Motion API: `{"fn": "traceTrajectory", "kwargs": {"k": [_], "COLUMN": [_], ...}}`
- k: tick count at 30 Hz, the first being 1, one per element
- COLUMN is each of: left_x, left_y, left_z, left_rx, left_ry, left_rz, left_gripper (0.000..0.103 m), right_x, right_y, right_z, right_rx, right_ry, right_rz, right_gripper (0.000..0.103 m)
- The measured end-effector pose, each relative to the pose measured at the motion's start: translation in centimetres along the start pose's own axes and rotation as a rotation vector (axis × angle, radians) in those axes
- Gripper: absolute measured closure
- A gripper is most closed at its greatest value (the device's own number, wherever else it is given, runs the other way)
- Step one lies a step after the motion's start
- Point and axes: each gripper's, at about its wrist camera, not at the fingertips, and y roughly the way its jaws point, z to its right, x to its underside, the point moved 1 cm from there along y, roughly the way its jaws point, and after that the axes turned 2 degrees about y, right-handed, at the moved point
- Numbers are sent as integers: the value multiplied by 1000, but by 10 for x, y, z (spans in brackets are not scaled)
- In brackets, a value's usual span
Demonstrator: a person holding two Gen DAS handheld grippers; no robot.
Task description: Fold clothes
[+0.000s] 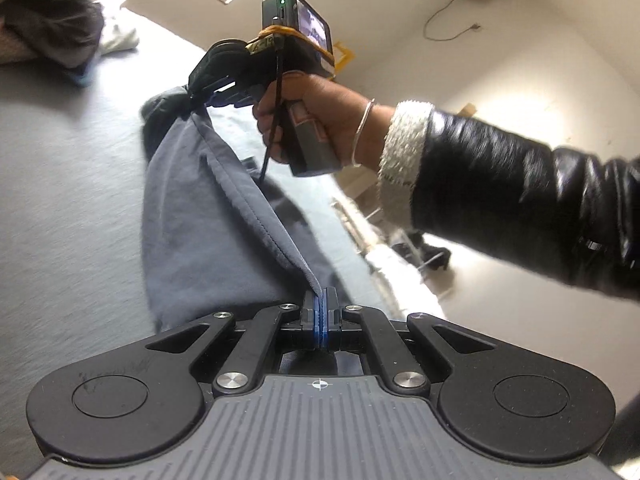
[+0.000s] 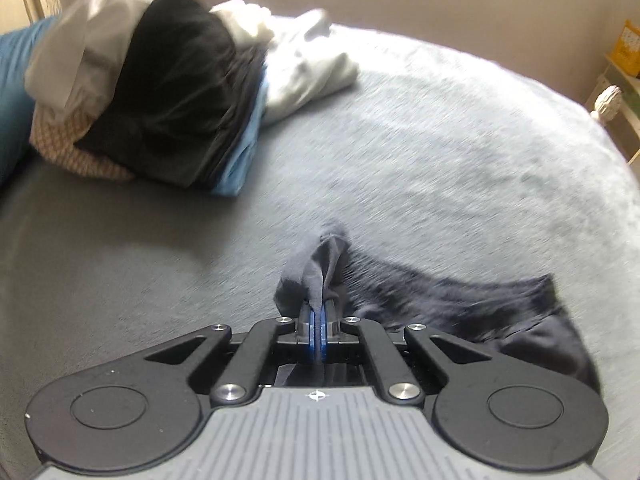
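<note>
A grey-blue garment hangs stretched above the grey bed. My left gripper is shut on its hemmed edge at the near end. In the left wrist view my right gripper pinches the bunched far corner; a hand in a black sleeve with a white cuff holds it. In the right wrist view my right gripper is shut on a gathered fold of the dark garment, which trails to the right over the bed.
A pile of clothes in black, white, light blue and beige lies at the far left of the bed, also seen as the pile in the left wrist view. The bed's edge and the floor lie to the right.
</note>
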Motion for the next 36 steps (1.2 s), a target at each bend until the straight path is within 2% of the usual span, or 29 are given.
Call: {"fn": "traceTrajectory", "kwargs": {"k": [9,20,27,33,36], "left_x": [-24,-41,-39,-32,-32], "left_y": [76,184,238,259,261], "left_z": [54,95,104,99,91], "left_rx": [65,106,120,102,85], "left_ry": [44,26,19,7,-16], "left_rz": [-44,-131,-191,-254,-277], "left_gripper": [103,103,103,103,103], "right_x": [-4,18,32,49,63], "right_y": [-23,-15,0,18,27], "right_z": [91,211,267,303,317], "right_rx": [-3,-35,-35,-56,-75], "right_ry": [31,118,127,173,241], "right_rz": [49,45,9,-40,-76], "right_gripper": [101,101,101,100,88]}}
